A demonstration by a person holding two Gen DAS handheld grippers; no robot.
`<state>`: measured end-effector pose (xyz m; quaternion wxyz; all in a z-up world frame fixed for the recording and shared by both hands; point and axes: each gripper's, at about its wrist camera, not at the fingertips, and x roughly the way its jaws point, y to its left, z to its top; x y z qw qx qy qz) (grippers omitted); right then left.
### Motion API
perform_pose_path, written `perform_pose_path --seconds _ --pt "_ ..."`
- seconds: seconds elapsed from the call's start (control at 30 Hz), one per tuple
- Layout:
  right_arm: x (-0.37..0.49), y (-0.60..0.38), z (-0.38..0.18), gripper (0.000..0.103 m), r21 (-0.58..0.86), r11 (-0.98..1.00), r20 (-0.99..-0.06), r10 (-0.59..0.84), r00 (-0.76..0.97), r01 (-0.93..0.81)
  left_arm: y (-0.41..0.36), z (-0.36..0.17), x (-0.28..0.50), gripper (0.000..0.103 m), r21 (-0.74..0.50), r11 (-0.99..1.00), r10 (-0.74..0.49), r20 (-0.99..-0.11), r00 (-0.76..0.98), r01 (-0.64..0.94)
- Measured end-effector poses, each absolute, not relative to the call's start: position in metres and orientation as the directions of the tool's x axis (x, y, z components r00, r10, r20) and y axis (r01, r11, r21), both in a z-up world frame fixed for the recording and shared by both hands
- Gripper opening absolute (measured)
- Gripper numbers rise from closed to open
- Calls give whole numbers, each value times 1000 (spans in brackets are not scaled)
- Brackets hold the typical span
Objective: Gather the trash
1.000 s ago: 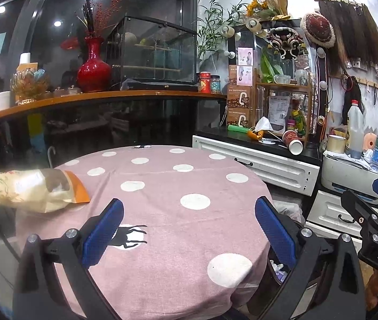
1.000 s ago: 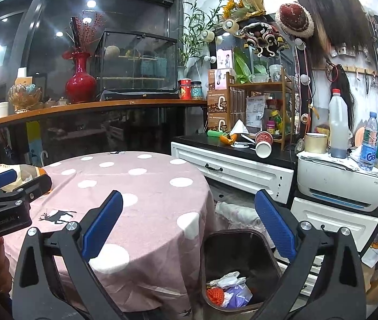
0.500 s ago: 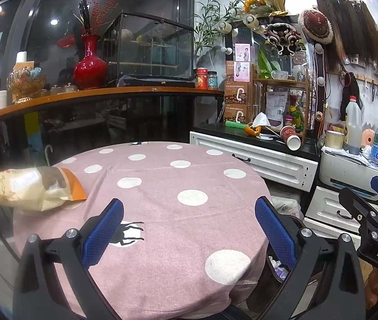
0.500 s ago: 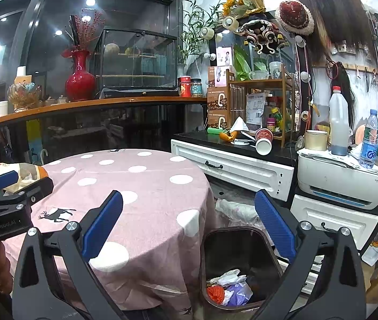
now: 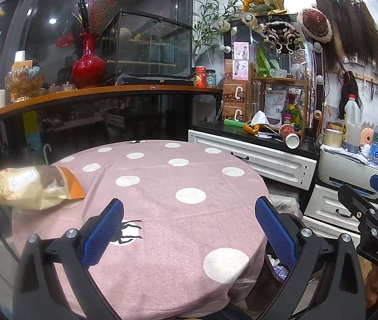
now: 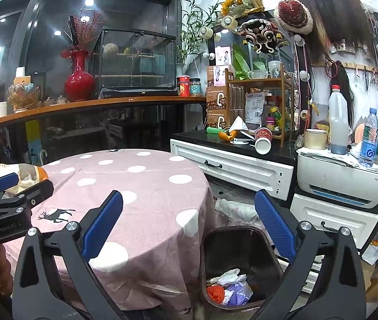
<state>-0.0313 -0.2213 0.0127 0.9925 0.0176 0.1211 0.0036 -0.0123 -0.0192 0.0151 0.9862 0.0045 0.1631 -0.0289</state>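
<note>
- One round table (image 5: 162, 213) stands in front of both cameras, covered with a pink cloth with white dots and a deer print.
- One piece of trash lies on it: a cream and orange snack bag (image 5: 26, 186), on its side at the table's left edge (its mouth end is the orange part).
- The left gripper (image 5: 189, 229) hangs over the near part of the table, its two blue-padded fingers wide apart with nothing between them; the bag is up and to their left, not touching.
- The right gripper (image 6: 189, 226) is likewise spread and empty, held over the table's right edge and one dark bin (image 6: 239, 261) on the floor beside the table.
- The bin holds several scraps: white crumpled paper, something orange-red, something purple (an exact count cannot be made).
- On the black counter (image 6: 282, 152) behind: one paper cup (image 6: 263, 138) tipped on its side, one orange peel (image 6: 227, 134), and one folded white mask (image 6: 238, 125), all close together.
</note>
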Motion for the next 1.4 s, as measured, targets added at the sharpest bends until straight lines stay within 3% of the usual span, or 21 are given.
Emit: perform_pose_path --seconds 1.4 --pt "-31 -222 9 97 41 999 -253 6 967 5 -20 8 -9 98 15 996 -74 -337 938 84"
